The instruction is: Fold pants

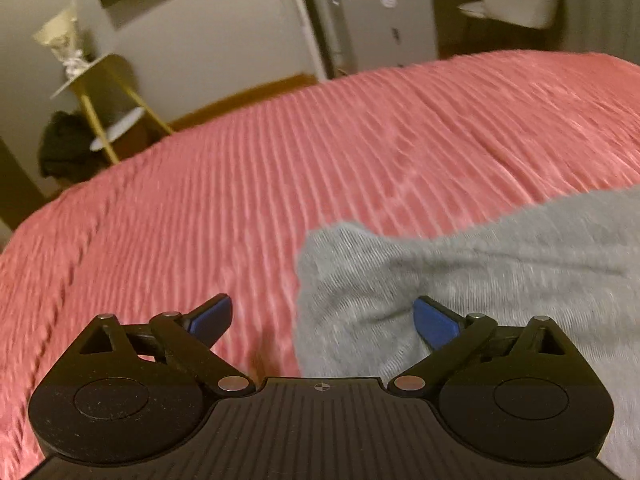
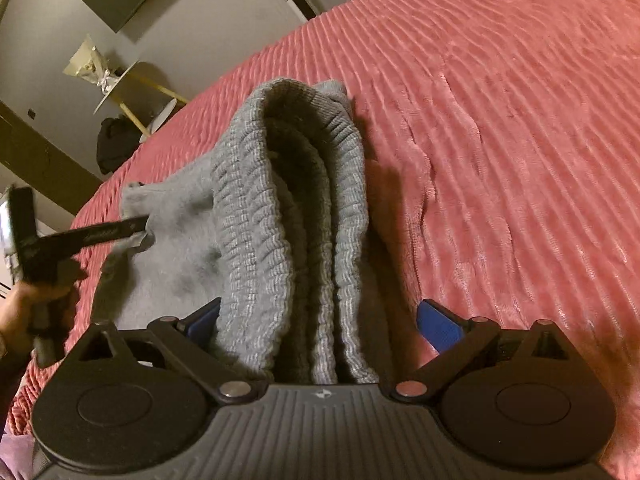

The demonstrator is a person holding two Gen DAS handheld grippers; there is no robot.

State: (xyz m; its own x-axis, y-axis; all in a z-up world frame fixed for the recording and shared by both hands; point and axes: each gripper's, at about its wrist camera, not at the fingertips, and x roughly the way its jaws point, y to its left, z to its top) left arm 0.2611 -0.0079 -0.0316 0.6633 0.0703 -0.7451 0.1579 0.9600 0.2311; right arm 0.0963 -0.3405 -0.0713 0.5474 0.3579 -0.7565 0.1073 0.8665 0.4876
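Pants, grey and ribbed at the elastic waistband, lie folded in layers on a pink ribbed bedspread. In the right wrist view the stacked waistband runs from the 6 o'clock edge up toward 12 o'clock, passing between the blue pads of the right gripper; its jaws stand spread wide, the right-hand pad clear of the fabric and the left-hand pad partly hidden behind it, so nothing is clamped. At 9 o'clock a hand holds the left gripper, whose black fingers reach the softer grey cloth beside the waistband; contact cannot be told there. In the left wrist view, blurred, the left gripper is released, its jaws apart, with the edge of the pants lying between them from 3 o'clock. Farther off, past the bed at 10 o'clock, stands a gold-legged side table, and at 1 o'clock a small white fridge.
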